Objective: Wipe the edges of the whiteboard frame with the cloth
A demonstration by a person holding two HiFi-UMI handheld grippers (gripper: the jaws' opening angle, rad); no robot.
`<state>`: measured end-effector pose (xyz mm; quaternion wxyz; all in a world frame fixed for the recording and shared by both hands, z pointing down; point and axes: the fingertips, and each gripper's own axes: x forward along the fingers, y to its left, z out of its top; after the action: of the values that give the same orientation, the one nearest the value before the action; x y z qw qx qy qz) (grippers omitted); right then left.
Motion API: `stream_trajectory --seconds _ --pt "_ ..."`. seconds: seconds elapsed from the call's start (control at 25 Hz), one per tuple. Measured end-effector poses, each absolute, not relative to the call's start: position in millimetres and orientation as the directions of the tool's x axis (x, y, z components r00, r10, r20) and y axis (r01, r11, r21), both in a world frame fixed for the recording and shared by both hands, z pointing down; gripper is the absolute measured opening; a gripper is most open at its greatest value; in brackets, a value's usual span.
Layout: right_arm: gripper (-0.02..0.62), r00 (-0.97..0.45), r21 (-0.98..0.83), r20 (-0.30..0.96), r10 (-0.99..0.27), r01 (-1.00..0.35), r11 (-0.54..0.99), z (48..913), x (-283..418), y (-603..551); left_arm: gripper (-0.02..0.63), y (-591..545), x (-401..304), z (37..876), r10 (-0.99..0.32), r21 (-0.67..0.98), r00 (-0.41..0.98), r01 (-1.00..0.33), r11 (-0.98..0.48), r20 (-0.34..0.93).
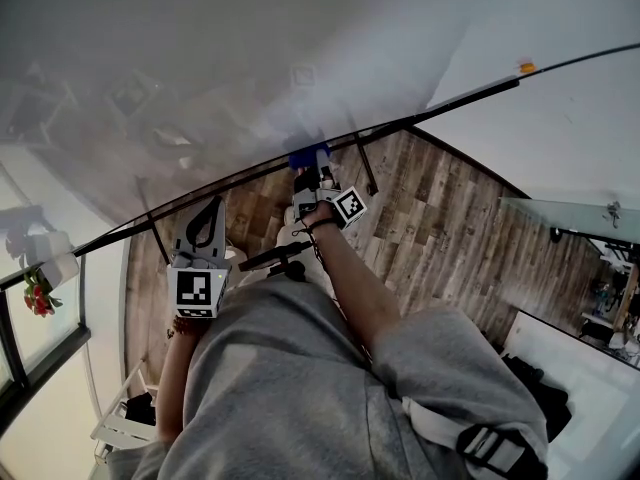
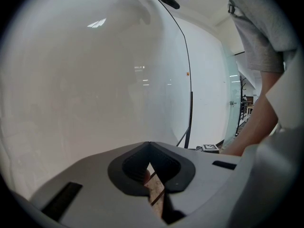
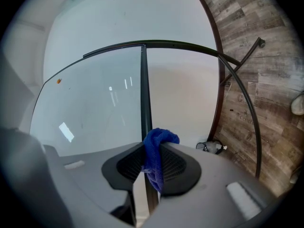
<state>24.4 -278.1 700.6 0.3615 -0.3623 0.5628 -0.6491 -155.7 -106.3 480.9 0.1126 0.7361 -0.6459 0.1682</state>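
A wood-plank floor lies beneath a large whiteboard with a thin black frame. The left gripper hangs back from the board with its jaws together on nothing, probably idle so the other can wipe. The right gripper is clamped on a blue cloth held up to the frame's edge. The cloth hides the contact point, and the board's ends are cut off.

Head view steeply down, both gripper views close up, all sharing whiteboard frame
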Motion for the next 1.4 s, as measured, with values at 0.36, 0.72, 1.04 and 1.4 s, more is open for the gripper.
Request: stream_trajectory --seconds 0.36,0.72,1.04,1.4 --pt "0.089 -0.455 -0.988 0.055 -0.889 0.103 -0.113 699.9 12.5 -270.0 0.006 -97.8 -173.7 477.4 -0.914 -0.064 0.083 -0.991 -0.119 0.398" --pt "0.089 -0.447 -0.983 0.058 -0.893 0.132 -0.130 698.7 6.6 -263.7 0.006 -92.6 -186.8 467.6 -0.925 -0.069 0.052 -0.994 -0.084 0.378" --pt "0.089 -0.464 -0.985 0.068 -0.883 0.109 -0.133 701.9 -18.3 -247.2 0.006 -82.2 -211.0 466.4 -0.933 -0.063 0.054 -0.995 -0.082 0.356" --pt "0.089 -0.428 -0.980 0.077 -0.901 0.136 -0.149 703.1 -43.1 -228.1 0.006 -68.2 -238.4 468.0 -0.930 -0.058 0.074 -0.993 -0.102 0.361"
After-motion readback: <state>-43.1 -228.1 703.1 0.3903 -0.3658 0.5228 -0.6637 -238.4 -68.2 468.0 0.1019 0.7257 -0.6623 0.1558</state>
